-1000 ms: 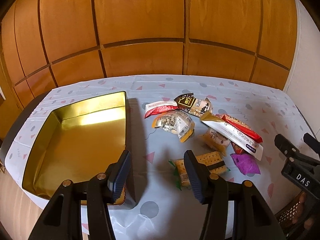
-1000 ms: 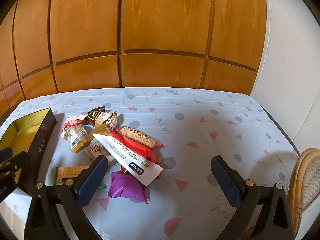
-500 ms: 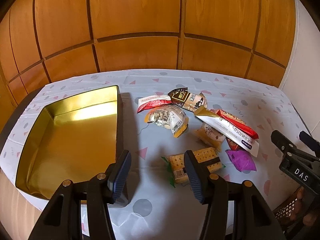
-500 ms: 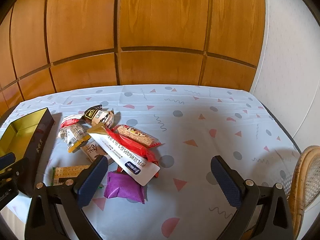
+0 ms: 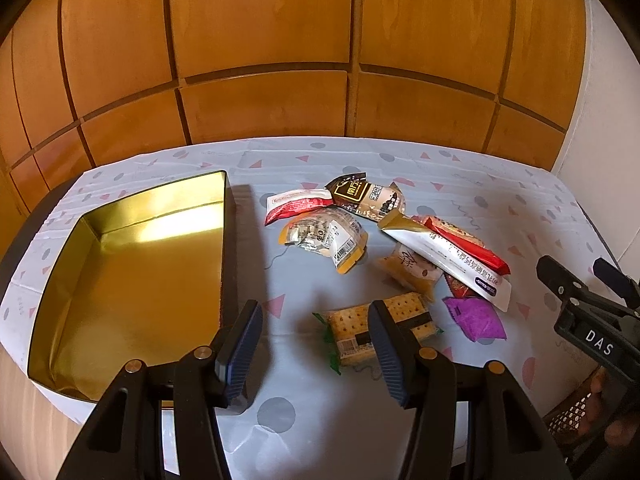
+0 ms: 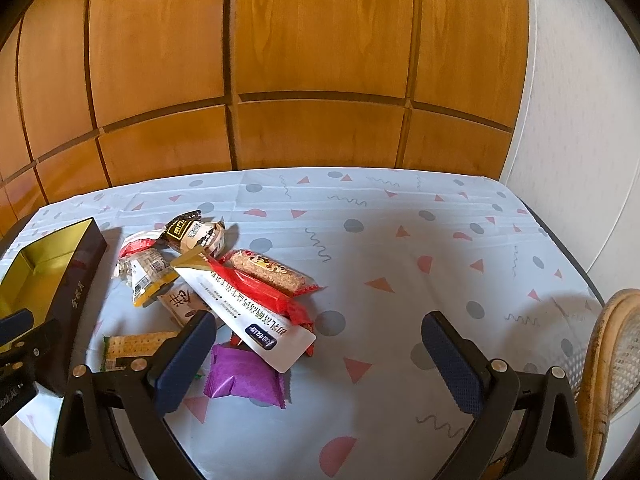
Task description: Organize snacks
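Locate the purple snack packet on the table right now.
In the right wrist view the purple packet lies flat on the tablecloth near the front edge, just below the long white packet and right of the cracker pack.

A wall of orange-brown wooden panels, split by dark grooves into tall upper boards and shorter lower ones, rises directly behind the table. The table wears a pale cloth printed with pink triangles, grey dots and squiggles. To the right of the table stands a plain white wall, meeting the panels at a corner. By the table's near right corner, a woven rattan chair shows its curved rim. Warm light falls across the table, and things on it cast soft shadows.
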### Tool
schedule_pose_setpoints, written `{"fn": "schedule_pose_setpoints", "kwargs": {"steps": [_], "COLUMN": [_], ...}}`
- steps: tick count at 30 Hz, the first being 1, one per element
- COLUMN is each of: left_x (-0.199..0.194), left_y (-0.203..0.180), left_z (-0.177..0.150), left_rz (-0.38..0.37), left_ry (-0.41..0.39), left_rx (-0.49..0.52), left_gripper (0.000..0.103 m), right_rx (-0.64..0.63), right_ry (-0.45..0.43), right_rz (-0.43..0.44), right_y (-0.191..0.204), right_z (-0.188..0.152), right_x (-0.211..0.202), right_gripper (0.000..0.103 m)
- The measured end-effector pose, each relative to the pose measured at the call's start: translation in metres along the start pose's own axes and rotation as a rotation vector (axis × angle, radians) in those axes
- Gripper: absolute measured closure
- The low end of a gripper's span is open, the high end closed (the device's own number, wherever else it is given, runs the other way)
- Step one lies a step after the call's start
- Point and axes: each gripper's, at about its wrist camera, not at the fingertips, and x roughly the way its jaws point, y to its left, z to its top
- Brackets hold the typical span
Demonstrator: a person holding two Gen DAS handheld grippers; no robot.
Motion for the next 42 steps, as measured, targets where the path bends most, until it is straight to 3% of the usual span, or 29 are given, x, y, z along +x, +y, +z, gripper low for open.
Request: {"fn": "schedule_pose_setpoints", "kwargs": {"steps": [17,21,23,28,31,36,42], "left_x": [0.006,0.013,0.020,0.028,0.034,0.047,0.076], "left_y": [-0.015,-0.015,-0.015,-0.018,-0.013,-0.015,-0.046], "left_z": [0.001,0.002,0.005,0.006,0.012,0.023,0.018], "left_rz": [-0.050,-0.163,-0.207,-0.268,-0.368,-0.343,-0.364], "left_ry": [0.023,0.079,0.137,0.148,0.187,0.240,0.335], "left_rx": [0.035,0.007,-0.022,0.011,0.034,0.164,0.482], "left_gripper": [0.047,0.038,0.038,0.038,0.039,0.047,0.052], "right_rx": [0.031,0.038,0.040,0.041,0.038,0.033,0.018], "right_ry": [0.028,0.039,0.046,0.073,0.102,0.126,0.144], "right_rz": [0.012,0.018,0.027,0.039,0.054,0.082,0.119], "right_y": [-0.014,-0.017,-0.019,-0.022,-0.027,-0.034,-0.035], "right_z": [-0.005,-0.006,-0.006,-0.007,-0.008,-0.013,-0.019], "right_x": [0.011,0.013,0.014,0.019,0.024,0.028,0.031], "right_gripper": [0.000,0.000,0.000,0.000,0.000,0.000,0.000]}}
